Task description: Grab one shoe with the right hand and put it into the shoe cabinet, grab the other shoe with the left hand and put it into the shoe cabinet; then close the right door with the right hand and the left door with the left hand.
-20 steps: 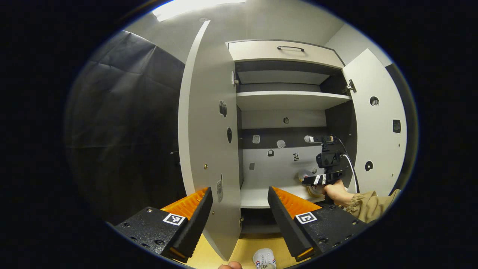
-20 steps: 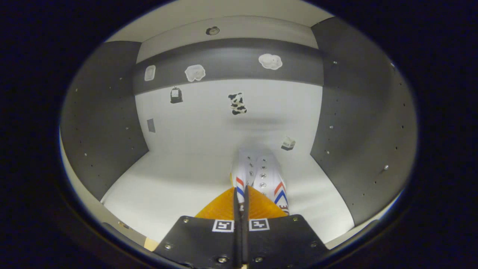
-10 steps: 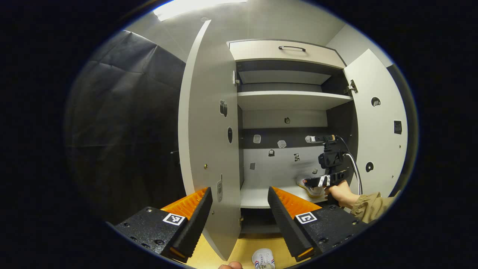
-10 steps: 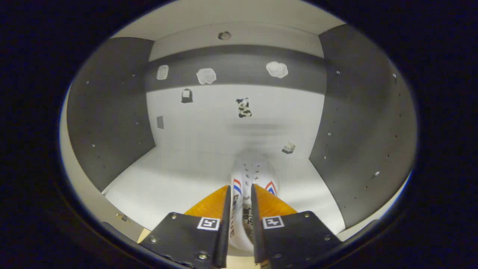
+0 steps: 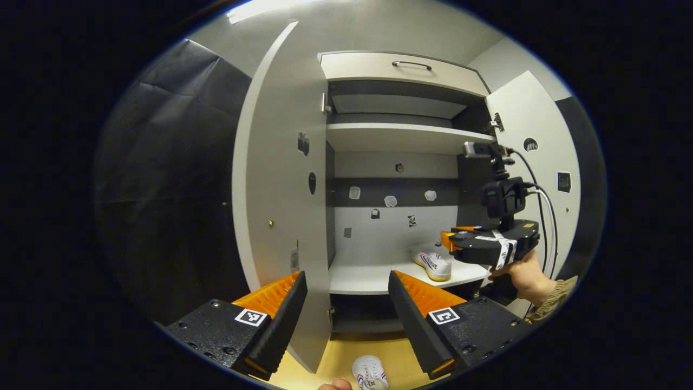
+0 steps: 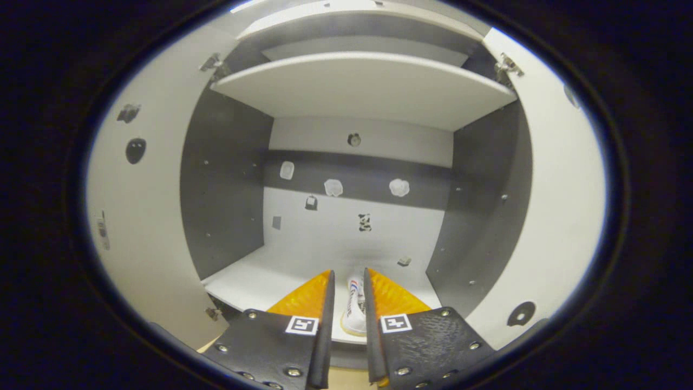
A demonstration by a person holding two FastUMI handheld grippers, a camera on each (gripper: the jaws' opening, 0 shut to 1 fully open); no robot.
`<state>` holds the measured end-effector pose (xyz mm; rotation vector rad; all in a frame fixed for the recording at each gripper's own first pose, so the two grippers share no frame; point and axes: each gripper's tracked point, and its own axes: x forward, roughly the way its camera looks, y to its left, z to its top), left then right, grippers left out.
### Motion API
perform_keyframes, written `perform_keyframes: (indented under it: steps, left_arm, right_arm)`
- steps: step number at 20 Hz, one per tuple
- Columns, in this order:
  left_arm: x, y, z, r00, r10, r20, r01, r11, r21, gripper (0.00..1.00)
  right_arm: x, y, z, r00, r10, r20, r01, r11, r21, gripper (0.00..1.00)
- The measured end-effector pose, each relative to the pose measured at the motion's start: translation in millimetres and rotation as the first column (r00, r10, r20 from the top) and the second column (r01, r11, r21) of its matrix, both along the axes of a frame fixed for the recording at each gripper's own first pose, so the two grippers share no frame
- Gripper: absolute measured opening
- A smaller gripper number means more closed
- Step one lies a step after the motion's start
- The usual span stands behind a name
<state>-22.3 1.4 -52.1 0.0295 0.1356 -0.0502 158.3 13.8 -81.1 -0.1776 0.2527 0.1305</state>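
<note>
One white shoe (image 5: pixel 433 264) with red and blue stripes lies on the right of the cabinet's lower shelf (image 5: pixel 368 279). My right gripper (image 5: pixel 446 238), held by a hand, hovers just outside the cabinet, above and to the right of that shoe. In the right gripper view, my right gripper (image 6: pixel 348 273) is open by a narrow gap, and the shoe (image 6: pixel 354 310) shows through it, farther off on the shelf (image 6: pixel 254 276). The other white shoe (image 5: pixel 370 374) lies on the yellow floor below my left gripper (image 5: pixel 346 273), which stands wide open and holds nothing.
Both cabinet doors stand open: the left door (image 5: pixel 270 189) juts toward me beside my left finger, the right door (image 5: pixel 533 162) behind the right hand. An upper shelf (image 5: pixel 400 135) and a drawer with a handle (image 5: pixel 411 65) sit above. Stickers dot the back wall.
The right gripper opened, let go of the shoe on the shelf, and pulled back and up out of the cabinet. The left gripper shifted only slightly.
</note>
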Motion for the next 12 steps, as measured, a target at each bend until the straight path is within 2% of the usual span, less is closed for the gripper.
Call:
perform_keyframes:
  steps: [2, 4, 7, 8, 9, 11, 12]
  left_arm:
    - [-2, -13, -23, 0.998, -0.037, -0.056, 0.036, 0.999, -0.017, 0.93]
    - [-2, -25, -54, 0.989, -0.07, -0.13, 0.067, 0.997, -0.026, 0.93]
    - [-8, -37, -113, 0.955, -0.114, -0.273, 0.103, 0.993, -0.055, 0.92]
    - [-9, -39, -135, 0.938, -0.122, -0.325, 0.104, 0.992, -0.071, 0.94]
    - [-11, -42, -159, 0.916, -0.136, -0.378, 0.11, 0.99, -0.087, 0.94]
    - [-19, -45, -211, 0.856, -0.159, -0.493, 0.104, 0.985, -0.137, 0.94]
    - [-25, -44, -237, 0.816, -0.161, -0.555, 0.088, 0.984, -0.156, 0.94]
  right_arm:
    - [-19, 0, 22, 0.999, 0.007, 0.037, -0.007, 1.0, 0.015, 0.24]
    - [-39, 1, 43, 0.998, 0.018, 0.06, -0.02, 0.999, 0.031, 0.28]
    - [-64, -1, 60, 0.997, 0.029, 0.067, -0.034, 0.997, 0.071, 0.28]
    - [-71, -3, 65, 0.997, 0.028, 0.071, -0.034, 0.996, 0.078, 0.24]
    - [-76, -6, 70, 0.996, 0.025, 0.081, -0.031, 0.996, 0.08, 0.28]
    - [-87, -13, 79, 0.995, 0.013, 0.102, -0.02, 0.997, 0.073, 0.27]
    - [-92, -15, 82, 0.994, 0.007, 0.106, -0.014, 0.997, 0.071, 0.27]
